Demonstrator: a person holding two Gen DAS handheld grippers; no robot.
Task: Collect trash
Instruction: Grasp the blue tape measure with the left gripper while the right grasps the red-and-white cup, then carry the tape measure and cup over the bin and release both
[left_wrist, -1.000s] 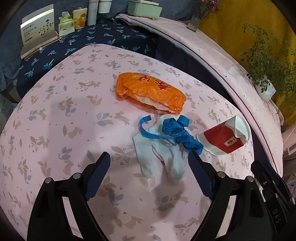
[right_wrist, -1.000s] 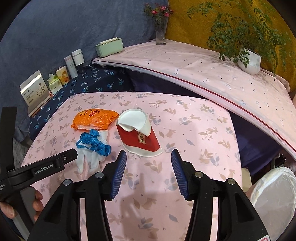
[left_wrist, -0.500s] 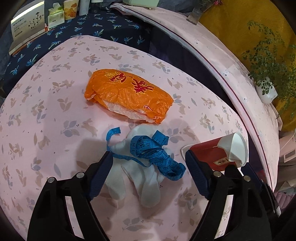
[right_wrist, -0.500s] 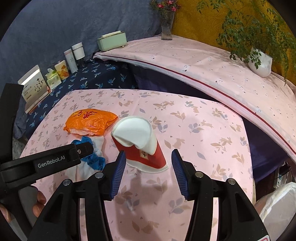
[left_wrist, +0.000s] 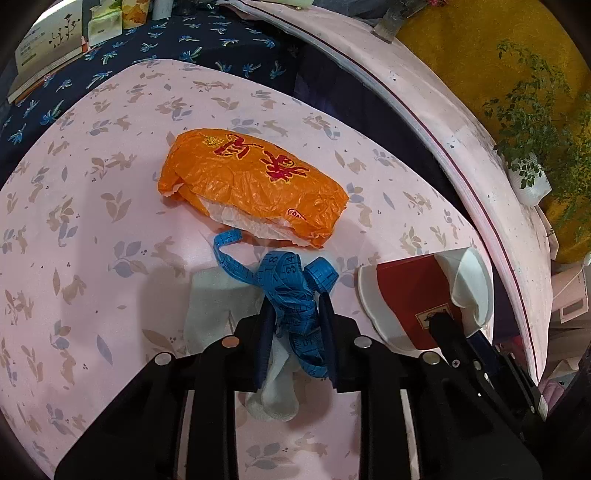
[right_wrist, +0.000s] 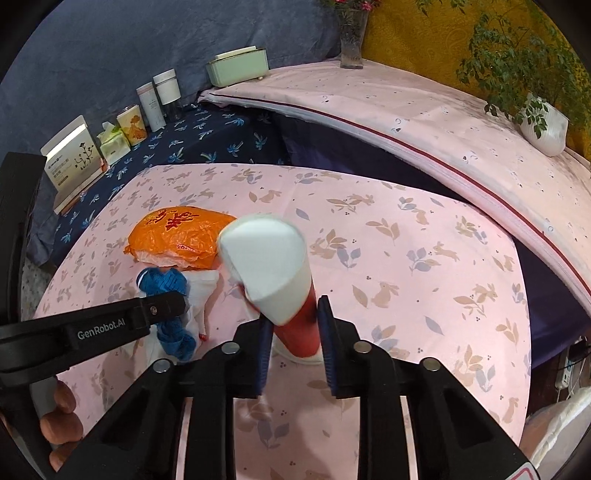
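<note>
My left gripper (left_wrist: 294, 314) is shut on a tangled blue measuring tape (left_wrist: 291, 284) that lies over a white glove (left_wrist: 218, 295) on the pink table. An orange plastic bag (left_wrist: 251, 184) lies just beyond them. My right gripper (right_wrist: 291, 317) is shut on a crushed red and white paper cup (right_wrist: 273, 273) and holds its white mouth tilted up toward the camera. The cup also shows in the left wrist view (left_wrist: 417, 295), at the right. The orange bag (right_wrist: 177, 236), the blue tape (right_wrist: 166, 284) and the left gripper's finger (right_wrist: 110, 325) show left of the cup.
The pink rabbit-print tablecloth (right_wrist: 406, 258) covers the table. Boxes and bottles (right_wrist: 147, 107) stand on a dark blue cloth at the back left. A raised pink ledge (right_wrist: 443, 122) with a potted plant (right_wrist: 543, 122) runs along the right. A white bag (right_wrist: 561, 424) sits at the lower right.
Both grippers moved forward and closed: the left onto the blue tape, the right onto the paper cup. The cup now stands tilted up off the cloth.
</note>
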